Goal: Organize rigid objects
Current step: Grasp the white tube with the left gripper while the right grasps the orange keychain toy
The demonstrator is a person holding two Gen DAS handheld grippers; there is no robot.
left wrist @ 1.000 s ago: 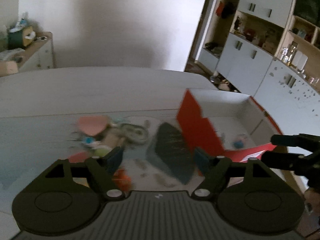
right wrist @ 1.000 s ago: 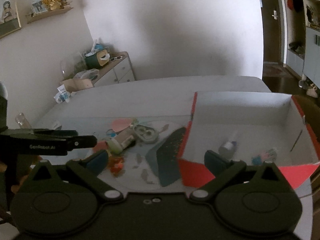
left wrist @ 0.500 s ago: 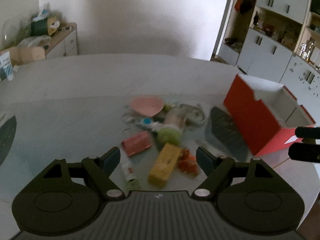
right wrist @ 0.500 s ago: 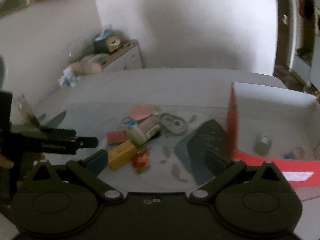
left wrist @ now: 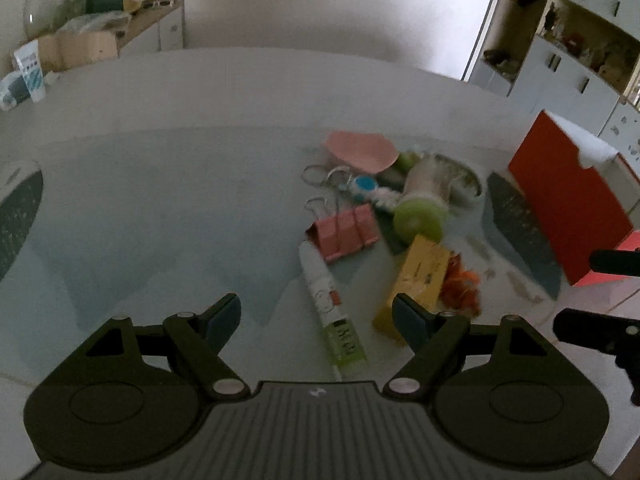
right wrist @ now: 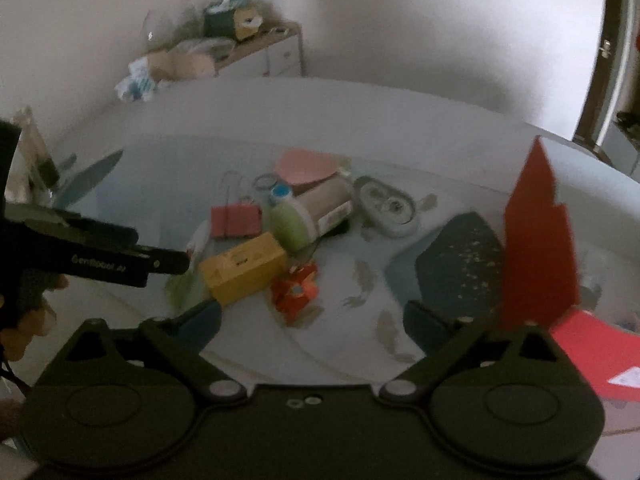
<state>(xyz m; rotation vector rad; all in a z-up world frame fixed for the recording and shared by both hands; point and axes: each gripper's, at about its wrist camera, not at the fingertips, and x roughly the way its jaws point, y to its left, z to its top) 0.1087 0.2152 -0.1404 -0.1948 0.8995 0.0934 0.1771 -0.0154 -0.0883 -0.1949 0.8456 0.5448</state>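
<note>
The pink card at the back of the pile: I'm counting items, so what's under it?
The pink card overlaps the brown cylinder's far end. Anything else beneath is covered.

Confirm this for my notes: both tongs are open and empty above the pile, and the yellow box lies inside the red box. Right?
Not quite. The yellow box is not inside the red box; it lies on the table in the pile, beside the pink binder clip, as the right wrist view shows. The left tongs and right tongs are indeed open and empty.
</note>
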